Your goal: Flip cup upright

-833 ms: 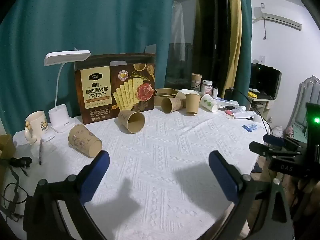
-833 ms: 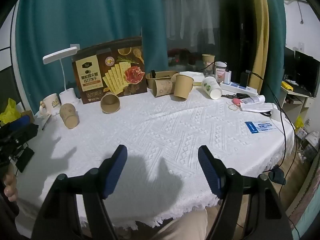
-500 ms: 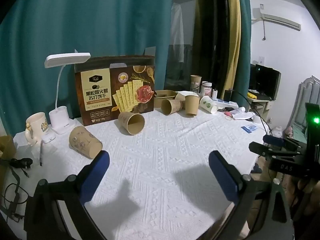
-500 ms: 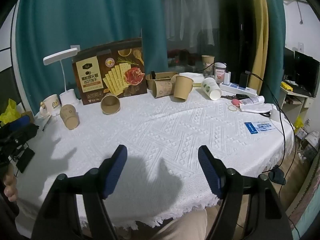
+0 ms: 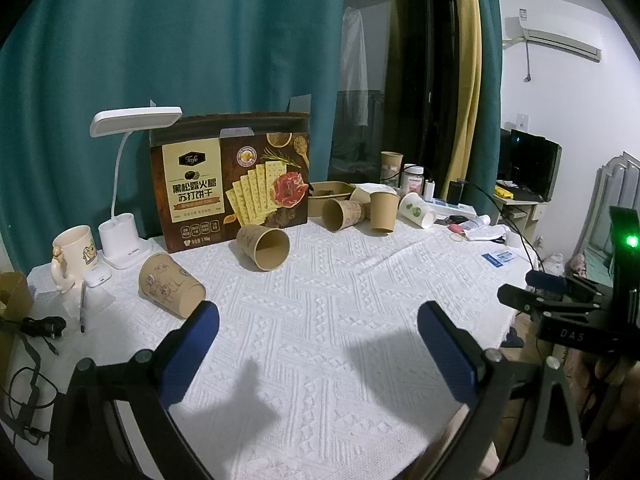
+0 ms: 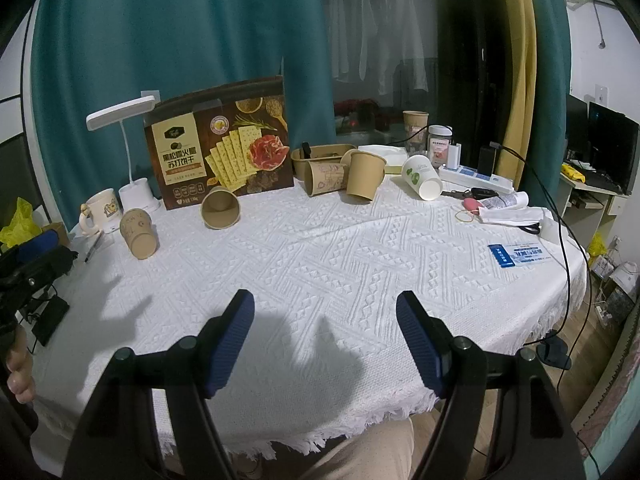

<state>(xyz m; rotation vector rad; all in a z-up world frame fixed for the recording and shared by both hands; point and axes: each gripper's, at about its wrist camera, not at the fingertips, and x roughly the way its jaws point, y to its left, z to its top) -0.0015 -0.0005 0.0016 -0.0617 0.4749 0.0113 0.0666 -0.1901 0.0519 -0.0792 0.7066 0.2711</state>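
Observation:
Several brown paper cups lie tipped on the white tablecloth. One printed cup (image 5: 170, 285) (image 6: 139, 233) lies on its side at the left, just beyond my left gripper's left finger. A plain one (image 5: 264, 247) (image 6: 220, 207) lies before the cracker box with its mouth facing me. Another printed cup (image 5: 340, 213) (image 6: 326, 177) lies at the back beside an inverted brown cup (image 5: 383, 211) (image 6: 365, 176). A white cup (image 5: 417, 209) (image 6: 422, 178) lies on its side. My left gripper (image 5: 318, 332) is open and empty. My right gripper (image 6: 325, 320) is open and empty, low near the table's front edge.
A cracker box (image 5: 232, 179) (image 6: 220, 147) stands at the back, with a white desk lamp (image 5: 124, 184) and a mug (image 5: 74, 252) to its left. A power strip (image 6: 476, 174), papers (image 6: 508, 210) and a blue card (image 6: 520, 257) lie at the right. The right gripper shows in the left view (image 5: 568, 308).
The left view has shifted slightly, so the table's objects sit a touch lower and closer. Both grippers stay open; no cup has moved.

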